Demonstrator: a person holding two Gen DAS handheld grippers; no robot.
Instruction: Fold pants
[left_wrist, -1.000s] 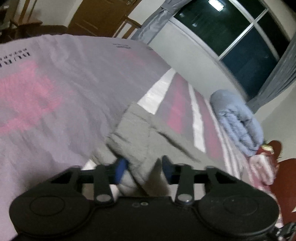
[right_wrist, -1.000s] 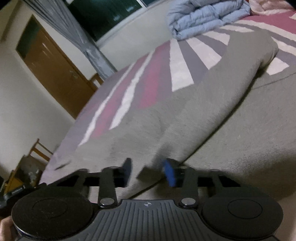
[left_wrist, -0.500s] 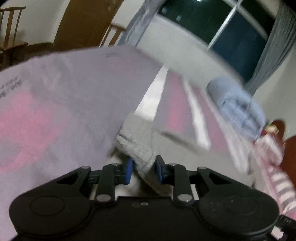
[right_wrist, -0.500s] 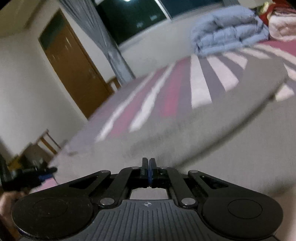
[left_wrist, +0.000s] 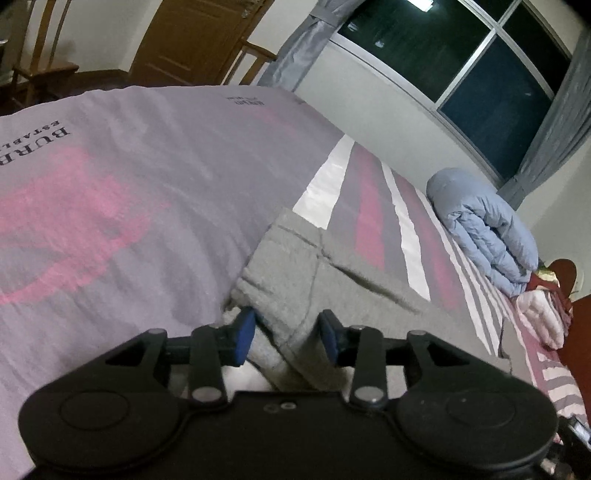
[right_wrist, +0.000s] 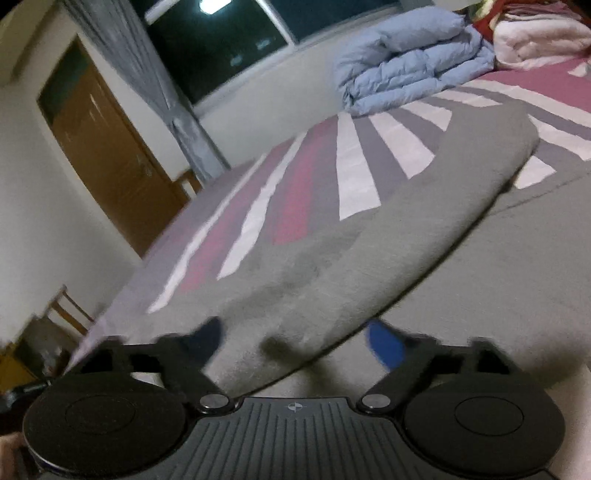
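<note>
The grey pants (left_wrist: 332, 280) lie flat on the bed, with a ribbed cuff end near the left gripper. My left gripper (left_wrist: 286, 338) is open, its blue pads on either side of the cuff, touching nothing firmly. In the right wrist view the pants (right_wrist: 406, 229) spread wide, one leg folded over another layer. My right gripper (right_wrist: 299, 341) is open wide just above the fabric edge, its fingers blurred.
The bed cover (left_wrist: 129, 192) is lilac with pink and white stripes. A folded blue duvet (left_wrist: 484, 229) lies at the far side under the window, also in the right wrist view (right_wrist: 410, 55). Pink blankets (right_wrist: 539, 37) sit beside it. A wooden door (right_wrist: 107, 147) and chairs stand beyond the bed.
Both grippers were shut on the pants half a second ago and have opened, letting the fabric drop flat on the bed.
</note>
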